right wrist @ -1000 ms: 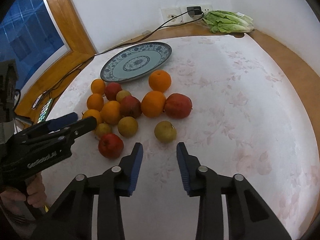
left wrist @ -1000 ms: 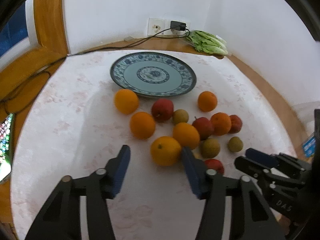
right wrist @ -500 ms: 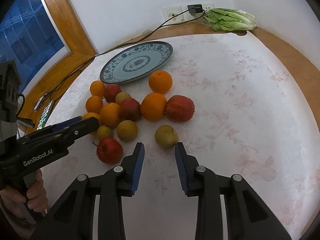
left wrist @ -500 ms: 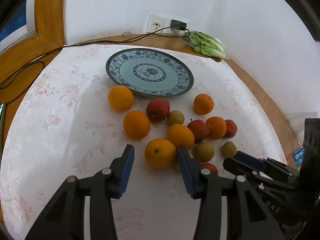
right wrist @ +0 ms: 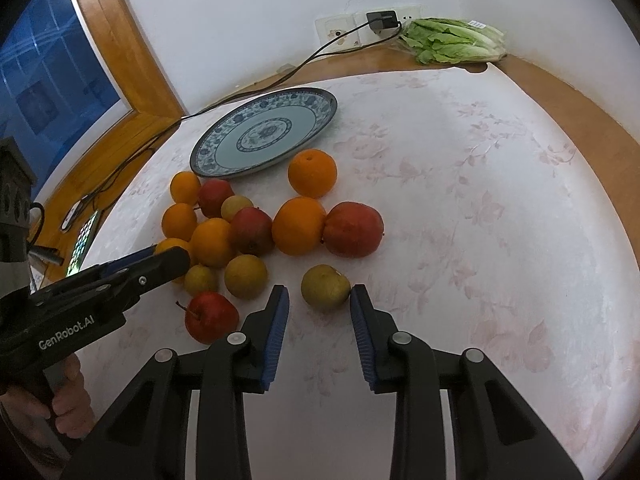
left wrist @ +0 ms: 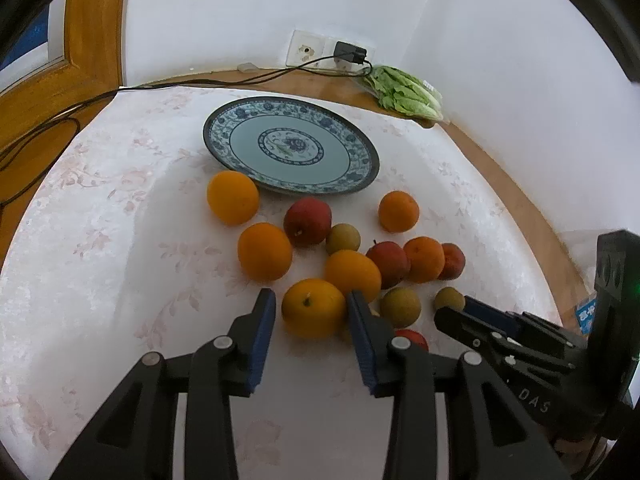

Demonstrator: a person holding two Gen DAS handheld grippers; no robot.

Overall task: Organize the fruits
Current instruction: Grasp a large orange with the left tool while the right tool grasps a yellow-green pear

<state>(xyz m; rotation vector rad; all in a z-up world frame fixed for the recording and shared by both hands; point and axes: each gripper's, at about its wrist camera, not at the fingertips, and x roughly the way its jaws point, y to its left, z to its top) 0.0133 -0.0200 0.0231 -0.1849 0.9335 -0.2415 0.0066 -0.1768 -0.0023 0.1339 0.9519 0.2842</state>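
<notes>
Oranges, red apples and small yellow-green pears lie in a loose cluster on the white floral tablecloth, in front of a blue patterned plate [left wrist: 362, 152] that holds nothing. My left gripper [left wrist: 312, 312] has its jaws closing around the nearest orange [left wrist: 314, 308]; the right pad touches it and a thin gap shows at the left pad. My right gripper [right wrist: 320, 300] stands open just in front of a lone yellow-green pear [right wrist: 325, 286], whose near side sits between the fingertips. The plate [right wrist: 208, 148] also shows in the right wrist view.
A red apple [right wrist: 210, 316] lies left of my right gripper, close under the left gripper [right wrist: 160, 262]. Bagged lettuce [right wrist: 452, 42] and a wall socket with a plugged cable [right wrist: 380, 20] sit at the back. A phone [right wrist: 82, 242] lies at the left table edge.
My left gripper's jaws have narrowed onto the nearest orange, and its view has turned a little. My right gripper has edged forward to the pear.
</notes>
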